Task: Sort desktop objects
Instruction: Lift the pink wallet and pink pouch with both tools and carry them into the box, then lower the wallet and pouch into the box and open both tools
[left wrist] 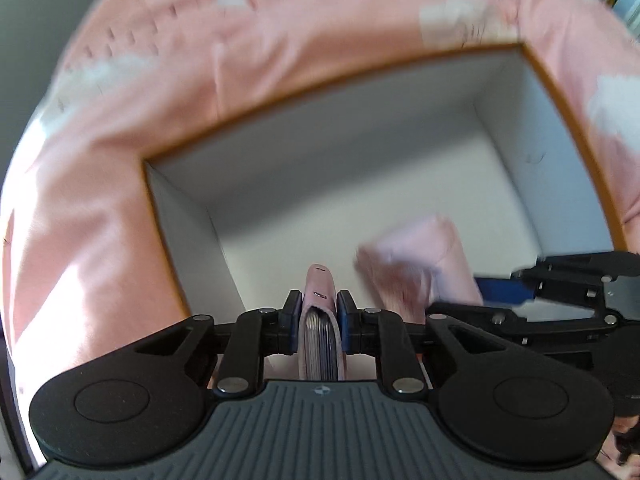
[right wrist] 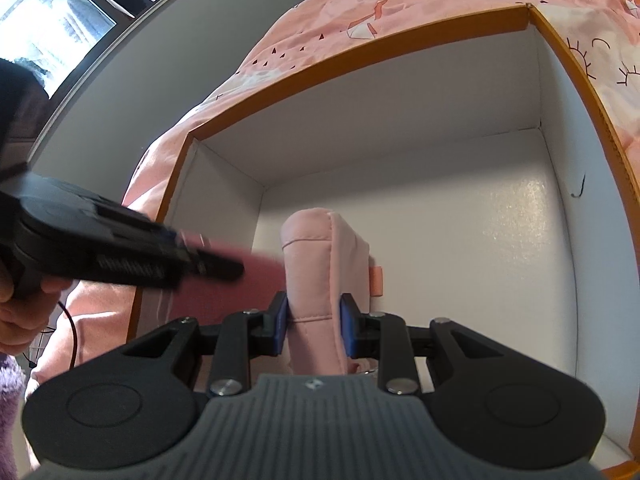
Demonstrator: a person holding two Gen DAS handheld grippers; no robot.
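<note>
- Left claw (left wrist: 319, 312) was closed tight on a thin pink notebook-like item (left wrist: 319, 300), page edges visible between the pads; it pointed steeply down over the open box (left wrist: 360, 76).
- Right claw (right wrist: 314, 320) was clamped partway on a padded pink pouch (right wrist: 320, 264), whose far end reached down into the box ahead of the pads.
- The box, white inside with an orange rim, sat on a pink printed bedspread (right wrist: 320, 28), not a table. Its floor beyond both claws looked bare.
- The left claw sat just to the left of the right one, the notebook touching or nearly touching the pouch; blur prevented telling which.
- Judgement: both items carried to the box, neither released. Remaining: lower, let go, withdraw. Any further objects lay out of view.
</note>
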